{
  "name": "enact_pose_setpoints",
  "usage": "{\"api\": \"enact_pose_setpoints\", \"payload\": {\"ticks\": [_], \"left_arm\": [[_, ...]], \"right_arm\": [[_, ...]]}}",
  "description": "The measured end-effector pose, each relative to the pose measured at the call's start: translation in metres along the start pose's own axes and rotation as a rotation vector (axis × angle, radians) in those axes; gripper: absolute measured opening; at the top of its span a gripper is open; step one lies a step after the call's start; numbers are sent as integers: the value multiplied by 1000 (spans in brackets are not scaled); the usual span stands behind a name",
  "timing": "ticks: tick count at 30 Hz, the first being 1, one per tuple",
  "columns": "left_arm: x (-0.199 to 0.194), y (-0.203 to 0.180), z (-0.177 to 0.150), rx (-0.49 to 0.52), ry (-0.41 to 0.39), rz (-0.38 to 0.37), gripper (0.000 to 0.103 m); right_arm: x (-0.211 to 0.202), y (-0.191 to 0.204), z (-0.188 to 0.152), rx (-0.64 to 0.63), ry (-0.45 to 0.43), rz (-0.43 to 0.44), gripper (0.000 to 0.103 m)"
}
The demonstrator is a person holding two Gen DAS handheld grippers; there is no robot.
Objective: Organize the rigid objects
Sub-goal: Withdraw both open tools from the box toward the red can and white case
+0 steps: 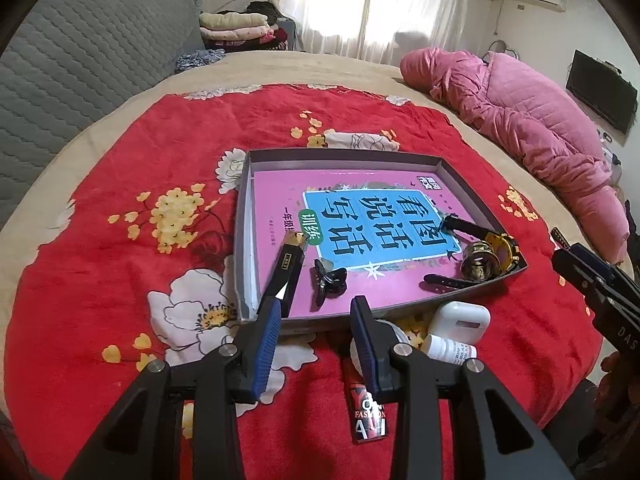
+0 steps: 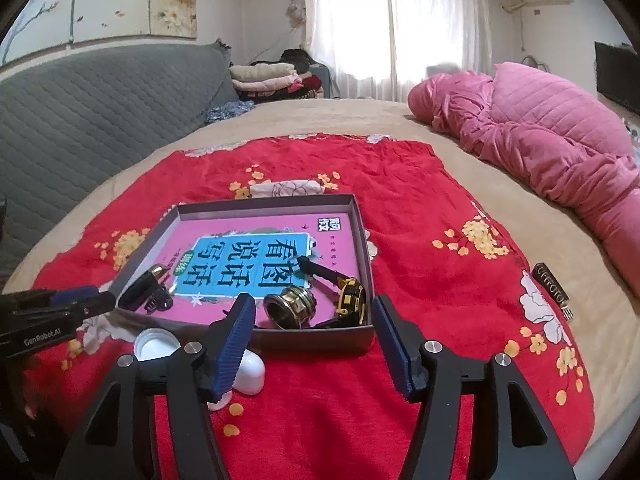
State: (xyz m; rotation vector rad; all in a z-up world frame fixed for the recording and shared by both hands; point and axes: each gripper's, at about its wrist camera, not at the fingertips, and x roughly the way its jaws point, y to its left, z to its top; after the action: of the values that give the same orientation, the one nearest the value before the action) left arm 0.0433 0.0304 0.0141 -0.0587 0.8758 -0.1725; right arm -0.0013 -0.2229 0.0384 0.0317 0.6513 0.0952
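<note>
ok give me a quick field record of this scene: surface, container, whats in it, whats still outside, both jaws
surface: red floral blanket on bed
container: shallow grey box lined with a pink book
in box: black hair claw, brass ring, yellow-black watch, black-gold bar
outside, near edge: white earbud case, small white bottle, white cap
left gripper: jaws open, empty
right gripper: jaws open, empty
</note>
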Motion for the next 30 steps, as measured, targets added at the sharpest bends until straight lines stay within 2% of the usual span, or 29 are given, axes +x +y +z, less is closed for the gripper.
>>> {"api": "enact_pose_setpoints", "payload": {"ticks": [14, 30], "left_arm": [[-22, 1, -6, 6, -13, 17, 37], [-28, -13, -19, 42, 32, 18, 37]], "right_arm": [[-14, 8, 5, -28, -44, 35, 68], [-20, 5, -1, -35, -36, 64, 69]]}}
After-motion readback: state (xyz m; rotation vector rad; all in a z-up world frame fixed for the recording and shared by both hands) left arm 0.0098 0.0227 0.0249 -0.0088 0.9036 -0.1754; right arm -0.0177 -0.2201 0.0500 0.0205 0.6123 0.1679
